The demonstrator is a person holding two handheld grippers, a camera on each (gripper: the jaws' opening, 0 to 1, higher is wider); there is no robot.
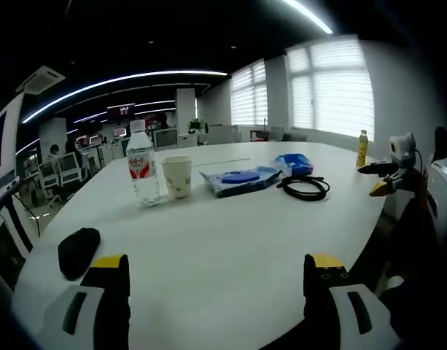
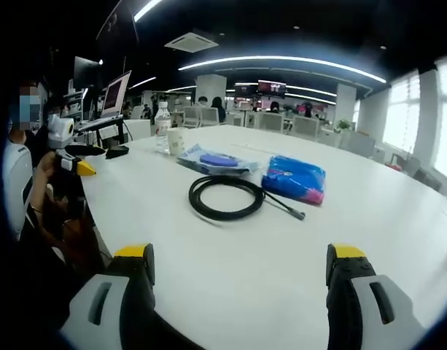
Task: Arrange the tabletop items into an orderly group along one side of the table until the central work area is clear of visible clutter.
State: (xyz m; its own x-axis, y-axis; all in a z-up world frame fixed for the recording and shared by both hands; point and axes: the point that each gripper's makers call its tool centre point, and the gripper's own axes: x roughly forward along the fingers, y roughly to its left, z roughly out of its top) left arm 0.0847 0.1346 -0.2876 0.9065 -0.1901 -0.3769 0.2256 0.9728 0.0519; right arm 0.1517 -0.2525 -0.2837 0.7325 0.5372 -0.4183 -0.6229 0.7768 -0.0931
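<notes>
Two hand-held grippers hover over a large white oval table in an open-plan office, and neither has anything between its jaws. The left gripper rises from the bottom of the left gripper view with its yellow-tipped jaws spread wide apart. The right gripper, at the bottom of the right gripper view, is spread just as wide and holds nothing.

The tidying looks barely begun, since the items lie strung across the table's middle. In the left gripper view, a clear plastic water bottle with a red-and-white label stands left of centre, just beside a pale paper cup. To their right lies a flat clear pouch with blue contents, then a crumpled blue plastic packet, with a coiled black cable near it. A small black rounded object sits at the lower left, near the table edge. A small yellow bottle stands far off at the upper right.

In the right gripper view the coiled cable sits at centre, nearest the open jaws, so it seems the likely first pick. Lifting it calls for closing on the bundled loops so the coil does not unwind.

The bottle label carries red printing, too small to read. No other writing is legible.
</notes>
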